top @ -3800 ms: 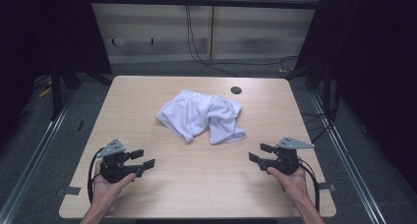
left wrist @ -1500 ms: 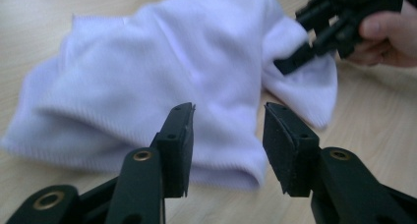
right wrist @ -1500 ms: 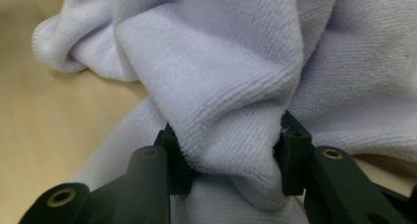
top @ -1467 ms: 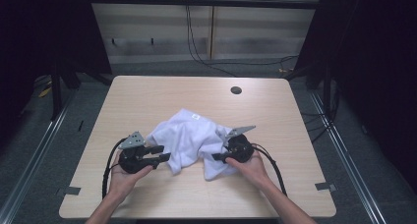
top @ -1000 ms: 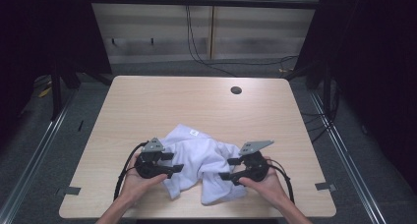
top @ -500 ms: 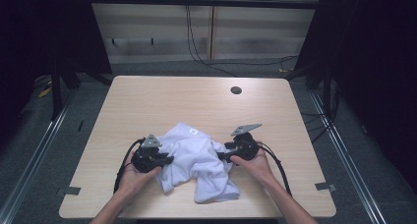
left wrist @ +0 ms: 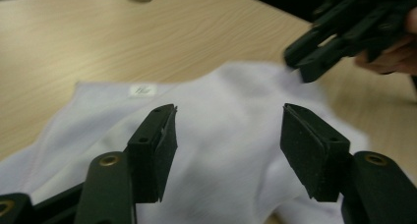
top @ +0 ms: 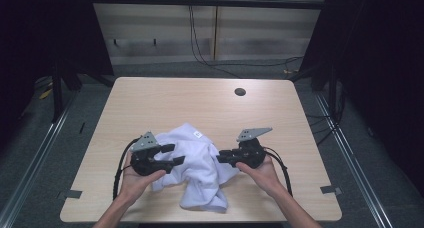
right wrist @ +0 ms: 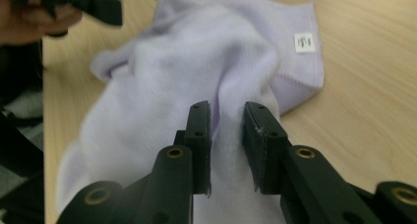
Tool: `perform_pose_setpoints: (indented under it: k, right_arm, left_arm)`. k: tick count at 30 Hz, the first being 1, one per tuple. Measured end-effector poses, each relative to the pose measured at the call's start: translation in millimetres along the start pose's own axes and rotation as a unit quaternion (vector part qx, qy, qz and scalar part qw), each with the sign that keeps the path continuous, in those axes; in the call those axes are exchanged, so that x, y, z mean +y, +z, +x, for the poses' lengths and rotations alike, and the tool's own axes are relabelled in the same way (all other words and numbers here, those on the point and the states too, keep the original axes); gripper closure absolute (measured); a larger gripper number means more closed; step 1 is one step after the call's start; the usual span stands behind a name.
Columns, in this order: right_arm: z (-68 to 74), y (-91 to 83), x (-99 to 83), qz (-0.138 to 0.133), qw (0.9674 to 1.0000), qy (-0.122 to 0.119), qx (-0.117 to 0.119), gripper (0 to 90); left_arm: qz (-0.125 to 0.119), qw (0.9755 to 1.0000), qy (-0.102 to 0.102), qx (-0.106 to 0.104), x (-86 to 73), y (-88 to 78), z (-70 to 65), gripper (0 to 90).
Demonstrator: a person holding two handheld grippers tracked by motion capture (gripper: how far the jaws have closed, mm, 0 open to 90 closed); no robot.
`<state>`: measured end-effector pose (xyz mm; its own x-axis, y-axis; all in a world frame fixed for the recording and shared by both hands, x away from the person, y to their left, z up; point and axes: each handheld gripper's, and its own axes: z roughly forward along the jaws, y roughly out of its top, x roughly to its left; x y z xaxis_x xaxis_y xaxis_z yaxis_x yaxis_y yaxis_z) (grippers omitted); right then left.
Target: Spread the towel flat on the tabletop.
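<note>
- Dark curtains close off both sides of the room, with pale wall panels and trailing cables behind the far edge of the worktop (top: 150, 103).
- Light wood grain covers the worktop, bare apart from a small round hole (top: 240, 92) near its far edge.
- A white towel (top: 200, 168) lies crumpled near the person's edge, between the two hands, its small label (top: 197, 135) facing up at one corner.
- The right tongs (right wrist: 226, 135) stand nearly closed, with a ridge of towel running up between the jaws; it looks pinched, probably to lift or spread the cloth from that side.
- The left tongs (left wrist: 226, 145) are wide apart with nothing held, poised just over the cloth, seemingly looking for an edge to take.
- Having the hands on opposite sides of the towel suits pulling it flat.
- Grey floor and metal rails flank the worktop.
</note>
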<state>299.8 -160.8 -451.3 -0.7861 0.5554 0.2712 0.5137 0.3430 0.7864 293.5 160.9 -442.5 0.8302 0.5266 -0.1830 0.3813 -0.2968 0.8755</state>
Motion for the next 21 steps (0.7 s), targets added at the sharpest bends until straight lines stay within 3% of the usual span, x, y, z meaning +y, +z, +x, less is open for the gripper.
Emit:
perform_pose_setpoints:
  k: [1,2,4,7,8,10,11,12,13,14,16,17,18,19,20,21]
  right_arm:
    - [0.5,-0.7,1.8,-0.002,1.0,0.0,-0.003,76.5]
    - [0.8,-1.4,2.8,-0.003,0.9999,-0.003,-0.012,76.6]
    - [-1.9,-3.1,3.0,-0.003,0.9998,0.003,-0.02,76.4]
    - [-7.7,-5.9,0.9,-0.003,0.9995,0.01,-0.029,75.7]
    - [-16.3,-9.2,-2.8,-0.004,0.9994,0.018,-0.03,75.7]
    - [-20.5,-10.3,-5.0,-0.004,0.9991,0.024,-0.034,75.5]
    - [-28.4,-11.3,-9.9,0.001,0.9988,0.033,-0.036,73.5]
    - [-31.3,-11.5,-12.1,0.003,0.9987,0.037,-0.036,72.1]
    - [-31.3,-11.5,-12.1,0.003,0.9987,0.037,-0.036,72.1]
    - [-35.1,-12.3,-15.4,0.006,0.9983,0.04,-0.041,69.5]
    - [-36.1,-13.6,-16.3,0.007,0.9982,0.042,-0.042,69.2]
    - [-37.7,-16.9,-17.2,0.005,0.9981,0.043,-0.045,68.0]
    - [-37.7,-16.9,-17.2,0.005,0.9981,0.043,-0.045,68.0]
    - [-39.4,-20.2,-17.3,-0.002,0.998,0.043,-0.047,67.1]
    - [-39.7,-21.9,-17.3,-0.002,0.9977,0.047,-0.048,66.9]
    - [-39.7,-21.9,-17.3,-0.002,0.9977,0.047,-0.048,66.9]
  left_arm:
    - [-0.004,1.0,0.001,-0.007,2.4,3.1,-5.2,37.0]
    - [0.01,0.9997,0.006,-0.021,5.5,15.2,-13.5,35.6]
    - [0.024,0.9994,0.015,-0.02,6.6,30.9,-18.2,35.3]
    - [0.046,0.9986,0.019,-0.019,10.3,45.8,-18.6,38.1]
    - [0.063,0.9976,0.009,-0.028,14.9,59.4,-15.0,41.3]
    - [0.066,0.9975,0.009,-0.021,15.6,65.5,-13.4,44.6]
    - [0.08,0.9966,-0.007,-0.019,13.8,78.1,-10.6,55.0]
    - [0.08,0.9966,-0.007,-0.019,13.8,78.1,-10.6,60.7]
    - [0.097,0.9951,-0.007,-0.016,12.0,83.4,-10.9,60.7]
    - [0.118,0.9929,0.013,-0.01,6.7,88.2,-12.7,81.4]
    - [0.118,0.9929,0.01,-0.012,5.8,86.6,-12.0,85.1]
    - [0.097,0.9951,-0.002,-0.02,9.8,77.3,-10.1,86.7]
    - [0.097,0.9951,-0.002,-0.02,9.8,77.3,-10.1,86.9]
    - [0.06,0.9978,-0.007,-0.028,17.6,62.4,-8.1,86.9]
    - [0.043,0.9986,-0.007,-0.032,22.2,54.3,-6.6,86.9]
    - [0.043,0.9986,-0.007,-0.032,22.2,54.3,-6.6,86.9]
